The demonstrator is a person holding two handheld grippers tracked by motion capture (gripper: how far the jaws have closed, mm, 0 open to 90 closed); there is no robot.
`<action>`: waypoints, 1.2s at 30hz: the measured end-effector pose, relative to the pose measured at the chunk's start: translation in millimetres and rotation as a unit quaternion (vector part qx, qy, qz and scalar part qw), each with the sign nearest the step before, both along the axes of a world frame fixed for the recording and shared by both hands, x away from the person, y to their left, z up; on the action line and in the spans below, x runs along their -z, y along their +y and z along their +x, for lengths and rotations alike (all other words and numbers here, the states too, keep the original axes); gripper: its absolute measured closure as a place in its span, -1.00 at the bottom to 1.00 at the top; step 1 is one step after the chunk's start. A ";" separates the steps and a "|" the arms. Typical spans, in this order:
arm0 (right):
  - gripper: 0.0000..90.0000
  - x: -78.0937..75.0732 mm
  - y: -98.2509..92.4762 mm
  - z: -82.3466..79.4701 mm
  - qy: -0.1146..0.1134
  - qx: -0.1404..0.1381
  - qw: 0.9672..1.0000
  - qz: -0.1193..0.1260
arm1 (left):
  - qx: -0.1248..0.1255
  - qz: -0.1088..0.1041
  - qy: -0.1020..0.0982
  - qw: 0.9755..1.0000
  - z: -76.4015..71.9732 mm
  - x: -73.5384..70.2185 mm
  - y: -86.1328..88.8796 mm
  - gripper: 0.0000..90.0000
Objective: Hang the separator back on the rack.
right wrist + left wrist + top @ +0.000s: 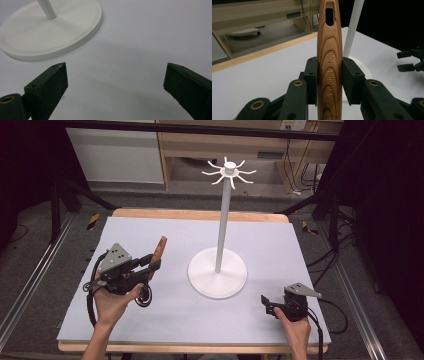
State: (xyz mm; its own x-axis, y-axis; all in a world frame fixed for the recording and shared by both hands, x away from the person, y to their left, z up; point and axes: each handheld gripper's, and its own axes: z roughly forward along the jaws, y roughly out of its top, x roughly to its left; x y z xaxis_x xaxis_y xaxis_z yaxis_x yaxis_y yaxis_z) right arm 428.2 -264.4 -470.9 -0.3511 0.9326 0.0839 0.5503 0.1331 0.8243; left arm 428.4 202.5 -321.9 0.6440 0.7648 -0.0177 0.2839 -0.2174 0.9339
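The left hand-held gripper [156, 262] is clamped on the wooden kitchen tool [329, 62], held clear of the table [150, 227], so the pick-up looks done and hanging it on the white stand [218, 272] remains, while the right hand-held gripper [265, 305] rests with jaws apart.

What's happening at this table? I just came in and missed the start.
A person works with a gripper in each hand. The left gripper has its jaws shut on a wooden utensil, hanging hole pointing away, off the table. The white hook stand is at the middle, hooks bare. The right gripper rests open near its base.
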 end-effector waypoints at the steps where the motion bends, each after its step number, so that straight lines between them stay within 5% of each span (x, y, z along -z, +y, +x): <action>1: -0.87 -0.2 0.2 -0.3 0.001 0.001 1.000 0.003 | -0.001 -0.003 -0.003 1.000 -0.3 -1.3 -0.7 0.50; 36: -0.87 1.0 0.0 1.2 -0.002 -0.002 1.000 -0.006 | 0.022 -0.043 -0.070 0.996 -0.9 -60.6 -29.2 0.50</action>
State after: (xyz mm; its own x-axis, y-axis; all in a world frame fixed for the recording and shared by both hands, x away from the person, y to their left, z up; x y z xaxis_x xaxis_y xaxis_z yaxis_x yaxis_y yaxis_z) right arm 429.4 -264.4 -471.9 -0.3550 0.9321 0.0717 0.5460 0.1445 0.8252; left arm 427.4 173.3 -261.3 0.6770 0.7359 0.0109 0.1410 -0.1443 0.9794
